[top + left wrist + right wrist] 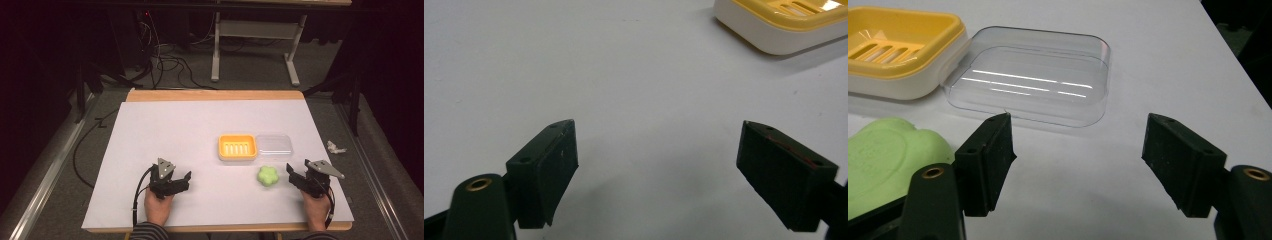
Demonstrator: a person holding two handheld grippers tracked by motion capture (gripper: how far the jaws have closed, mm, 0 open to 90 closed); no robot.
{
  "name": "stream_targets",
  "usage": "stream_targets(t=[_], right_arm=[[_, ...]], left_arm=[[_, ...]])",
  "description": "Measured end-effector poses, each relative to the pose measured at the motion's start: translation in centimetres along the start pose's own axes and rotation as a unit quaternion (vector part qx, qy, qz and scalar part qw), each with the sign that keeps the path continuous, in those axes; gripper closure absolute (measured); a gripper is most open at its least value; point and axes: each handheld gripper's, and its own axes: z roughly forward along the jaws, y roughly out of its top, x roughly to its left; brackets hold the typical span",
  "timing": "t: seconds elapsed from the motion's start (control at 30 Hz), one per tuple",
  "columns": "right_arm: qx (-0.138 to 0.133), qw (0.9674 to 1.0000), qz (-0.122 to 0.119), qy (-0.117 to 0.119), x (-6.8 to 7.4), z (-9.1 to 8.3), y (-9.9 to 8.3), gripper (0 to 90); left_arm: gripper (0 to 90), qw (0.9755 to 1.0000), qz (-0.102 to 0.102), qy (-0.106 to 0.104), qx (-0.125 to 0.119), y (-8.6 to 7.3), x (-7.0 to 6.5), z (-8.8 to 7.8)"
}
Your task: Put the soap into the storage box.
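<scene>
A yellow soap dish with a slotted insert lies right of the table's middle, and its clear lid lies open flat beside it on the right. A green flower-shaped soap rests on the white tabletop just in front of them. My right gripper is open, low over the table a little right of the soap; in the right gripper view the soap is at lower left and the lid lies ahead. My left gripper is open over bare table; the dish shows at upper right.
The white table surface has a wooden edge at the far side. A crumpled white scrap lies on the floor off the right edge. A metal table frame and cables stand on the carpet beyond.
</scene>
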Motion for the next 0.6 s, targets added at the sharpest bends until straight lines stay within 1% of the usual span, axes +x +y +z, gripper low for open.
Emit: stream_targets(t=[0.1, 0.2, 0.23, 0.3, 0.37, 0.4, 0.47, 0.53, 0.6], right_arm=[[0.002, 1.0000, -0.002, 0.005, 0.2, -0.2, 0.0, 29.4], [0.002, 0.9998, -0.014, 0.013, 0.9, -0.6, -0.1, 29.4], [0.002, 0.9998, -0.014, 0.013, 0.9, -0.6, -0.1, 29.4], [0.000, 0.9997, -0.020, 0.016, 1.3, -0.8, -0.1, 29.3], [-0.001, 0.9996, -0.020, 0.022, 1.7, -1.1, -0.2, 29.3], [-0.002, 0.9994, -0.027, 0.024, 1.9, -1.2, -0.2, 29.3], [-0.002, 0.9992, -0.030, 0.027, 2.3, -1.4, -0.2, 29.2], [-0.003, 0.9989, -0.034, 0.033, 2.5, -1.7, -0.2, 29.2], [-0.004, 0.9984, -0.034, 0.045, 2.8, -2.2, -0.2, 28.8]], left_arm=[[17.4, 1.0000, 0.000, -0.001, 0.001, 0.0, 0.0, 0.0], [17.4, 1.0000, -0.001, -0.002, 0.001, 0.0, 0.0, 0.0], [17.4, 1.0000, -0.001, -0.002, 0.001, 0.0, 0.0, 0.0], [17.4, 1.0000, 0.000, -0.003, 0.001, 0.0, 0.0, 0.0], [17.4, 1.0000, 0.000, -0.002, 0.000, 0.0, 0.0, 0.0], [17.3, 1.0000, 0.001, -0.002, 0.000, 0.0, 0.0, 0.0], [17.4, 1.0000, 0.001, -0.003, 0.001, 0.0, 0.0, 0.0], [17.4, 1.0000, 0.000, -0.002, 0.002, 0.0, 0.0, 0.0], [17.4, 1.0000, 0.000, -0.002, 0.002, 0.0, 0.0, 0.0]])
